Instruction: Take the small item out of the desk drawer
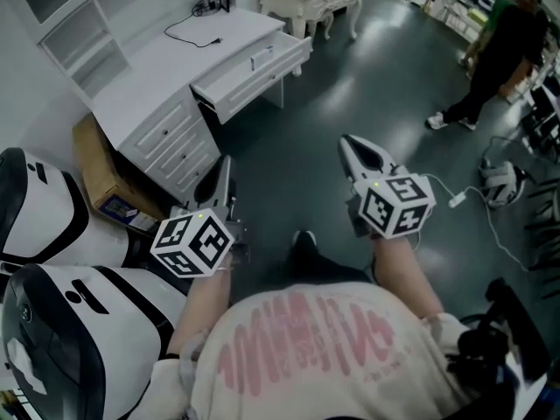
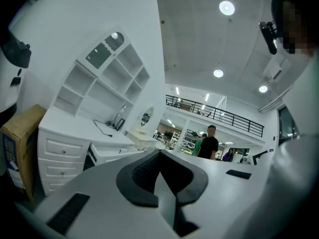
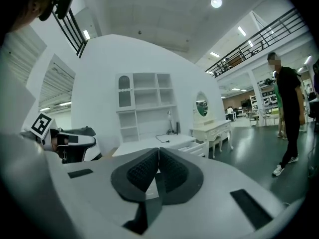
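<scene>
The left hand-held gripper (image 1: 225,170) and the right hand-held gripper (image 1: 351,143) were both held up over the dark floor (image 1: 350,86), well apart from the white desk (image 1: 153,116). In the left gripper view the two dark pads met at their tips with nothing between them. The right one was the same: jaws pressed together and empty.

The desk stood at the upper left of the head view, its drawer (image 1: 249,75) pulled out toward the floor. The small item (image 1: 260,58) lay inside the drawer, near its front right end (too small to say what it was). A black cable (image 1: 194,31) curled across the tabletop (image 1: 157,64) behind the drawer. A cardboard box (image 1: 98,175) leaned against the left side of the desk. Neither gripper touched the desk or the drawer. A person in dark clothes (image 1: 503,51) stood on the floor at the far right.
</scene>
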`<state>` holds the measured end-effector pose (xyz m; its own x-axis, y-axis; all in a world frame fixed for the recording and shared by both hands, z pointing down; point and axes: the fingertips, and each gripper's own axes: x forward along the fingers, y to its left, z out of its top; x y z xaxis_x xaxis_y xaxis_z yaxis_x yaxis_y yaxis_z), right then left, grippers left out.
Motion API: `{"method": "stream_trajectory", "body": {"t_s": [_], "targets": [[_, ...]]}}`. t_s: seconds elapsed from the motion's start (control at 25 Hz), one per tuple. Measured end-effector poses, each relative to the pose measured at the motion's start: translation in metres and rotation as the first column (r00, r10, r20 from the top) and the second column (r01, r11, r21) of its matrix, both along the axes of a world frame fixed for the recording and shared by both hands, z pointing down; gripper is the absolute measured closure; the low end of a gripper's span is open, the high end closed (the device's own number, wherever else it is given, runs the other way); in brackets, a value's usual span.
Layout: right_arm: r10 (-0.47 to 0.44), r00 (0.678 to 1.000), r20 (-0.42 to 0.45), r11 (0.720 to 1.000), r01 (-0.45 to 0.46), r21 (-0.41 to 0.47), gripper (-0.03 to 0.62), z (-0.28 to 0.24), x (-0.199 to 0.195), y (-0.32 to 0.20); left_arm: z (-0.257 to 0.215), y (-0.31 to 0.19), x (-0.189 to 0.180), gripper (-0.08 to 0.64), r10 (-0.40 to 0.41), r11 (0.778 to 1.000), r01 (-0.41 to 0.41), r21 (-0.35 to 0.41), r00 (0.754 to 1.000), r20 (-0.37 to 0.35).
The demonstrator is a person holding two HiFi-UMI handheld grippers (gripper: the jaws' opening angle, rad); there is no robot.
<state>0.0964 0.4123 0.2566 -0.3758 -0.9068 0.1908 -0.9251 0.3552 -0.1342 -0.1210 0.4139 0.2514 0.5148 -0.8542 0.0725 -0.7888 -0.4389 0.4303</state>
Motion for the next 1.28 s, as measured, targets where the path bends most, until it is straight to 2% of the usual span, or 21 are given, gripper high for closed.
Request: {"method": "stream_trajectory", "body": {"t_s": [0.28,0.6,0.76,0.88,1.04,1.28], "targets": [[-0.018,1.000,0.013,1.000,0.017,0.014,0.574,0.009,0.009,-0.089,0.005,-0.083,0.001,0.531,-0.031,0.999,0.031,0.010,0.999,-0.010],[-0.105,0.994,0.006,0.994,0.105,0.000,0.574,0.009,0.007,-0.241,-0.008,-0.233,0.009,0.532,-0.082,0.996,0.080,0.036,0.996,0.041],[-0.149,0.989,0.000,0.989,0.149,-0.008,0.574,0.010,0.006,-0.307,-0.003,-0.296,0.017,0.532,-0.111,0.993,0.110,0.033,0.993,0.031],[-0.164,0.986,0.023,0.987,0.164,0.001,0.574,0.008,0.007,-0.345,0.001,-0.328,0.022,0.531,-0.115,0.993,0.114,0.032,0.993,0.023],[-0.168,0.980,0.103,0.986,0.169,0.005,0.574,0.009,0.009,-0.379,0.007,-0.353,0.027,0.532,-0.108,0.993,0.109,0.042,0.994,-0.022],[-0.188,0.973,0.130,0.981,0.194,-0.031,0.574,0.034,0.002,-0.417,0.037,-0.391,0.027,0.532,-0.119,0.992,0.119,-0.028,0.993,0.000]]}}
